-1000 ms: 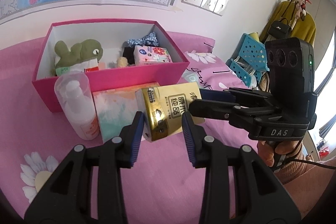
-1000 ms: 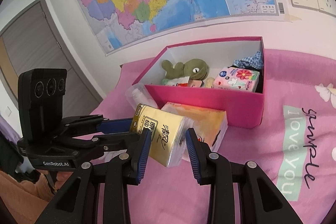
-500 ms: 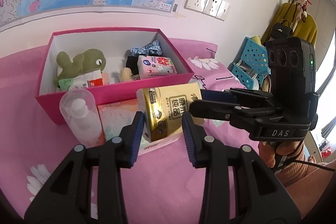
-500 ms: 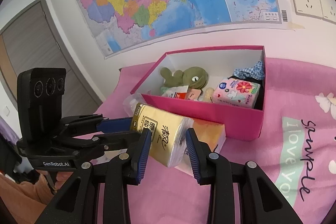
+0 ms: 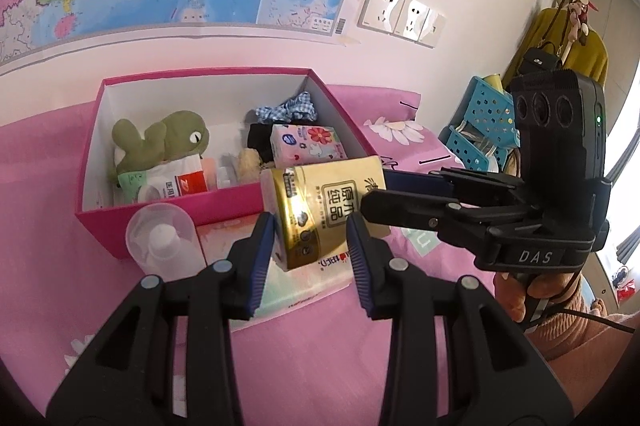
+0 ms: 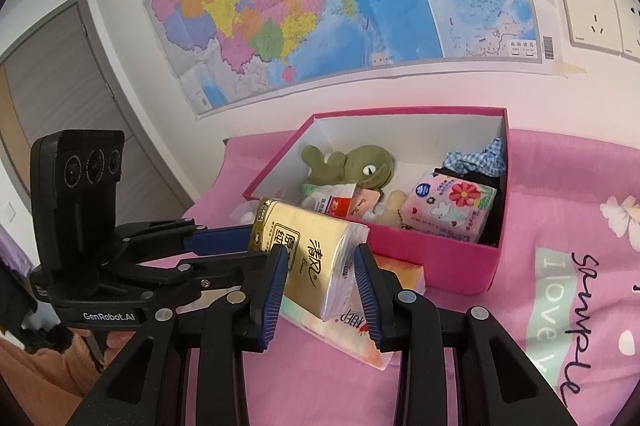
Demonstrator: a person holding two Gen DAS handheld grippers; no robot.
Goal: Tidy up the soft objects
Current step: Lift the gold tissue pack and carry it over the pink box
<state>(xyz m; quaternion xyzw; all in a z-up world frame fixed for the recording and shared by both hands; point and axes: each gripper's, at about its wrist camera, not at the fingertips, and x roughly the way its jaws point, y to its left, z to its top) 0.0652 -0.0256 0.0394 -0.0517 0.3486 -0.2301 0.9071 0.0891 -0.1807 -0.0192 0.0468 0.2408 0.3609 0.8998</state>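
Both hand-held grippers clench one gold tissue pack (image 5: 320,210) from opposite ends, holding it clear of the pink bedspread (image 5: 60,266), just in front of the pink box (image 5: 224,204). The left hand-held gripper (image 5: 310,246) grips the end with the printed label; the right hand-held gripper (image 6: 320,278) grips the crinkled end, and in the left view it reaches in from 3 o'clock. Below the pack lies a flat orange-and-white tissue pack (image 6: 360,330). At 9 o'clock of it stands a clear-capped bottle (image 5: 164,246). Inside the box sit a green plush toy (image 5: 160,140), a floral tissue pack (image 5: 306,146) and a blue checked cloth (image 5: 288,110).
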